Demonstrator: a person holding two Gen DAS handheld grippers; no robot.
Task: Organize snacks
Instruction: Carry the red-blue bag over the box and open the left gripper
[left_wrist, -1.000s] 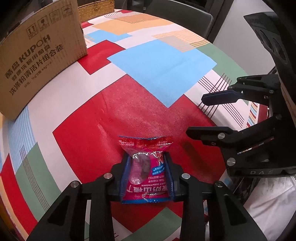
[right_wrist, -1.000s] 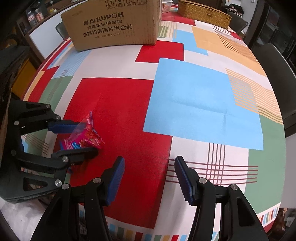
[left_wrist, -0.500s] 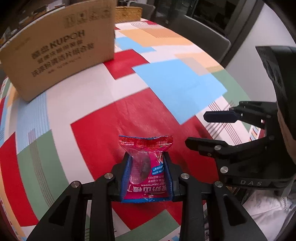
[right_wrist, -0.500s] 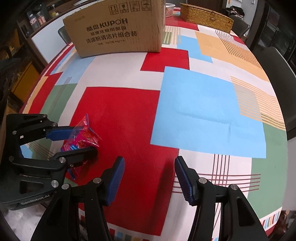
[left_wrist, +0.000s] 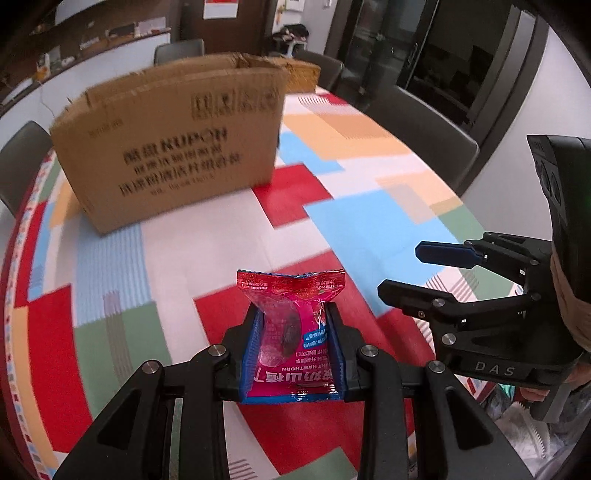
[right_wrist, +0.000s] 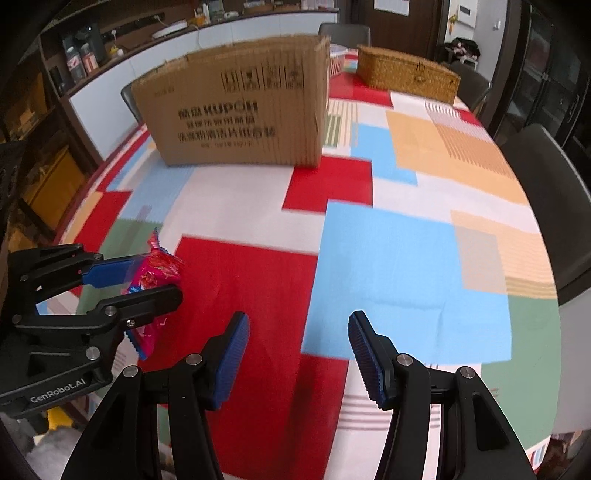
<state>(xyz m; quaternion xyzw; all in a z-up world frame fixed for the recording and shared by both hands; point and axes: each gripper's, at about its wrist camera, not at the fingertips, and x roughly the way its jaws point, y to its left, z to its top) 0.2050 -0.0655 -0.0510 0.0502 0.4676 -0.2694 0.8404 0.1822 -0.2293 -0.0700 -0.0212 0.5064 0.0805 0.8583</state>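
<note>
Snack packet (left_wrist: 291, 343) sat clamped between blue pads (left_wrist: 250, 354) of left gripper (left_wrist: 292, 356), above the tablecloth (left_wrist: 147, 266) | right gripper (right_wrist: 297, 354) stood half-spread, empty, over red patch | cardboard box (right_wrist: 236, 107) upright at far side, wicker basket (right_wrist: 406, 75) behind | box print blurred, packet contents unclear

"KUPOH" reads on the brown cardboard box (right_wrist: 236, 107), "HAWTHORN" on the pink snack packet (left_wrist: 291, 350), "GenRobot.AI" on the black left gripper (right_wrist: 147, 280), "DAS" on the black right gripper (left_wrist: 424, 269).
</note>
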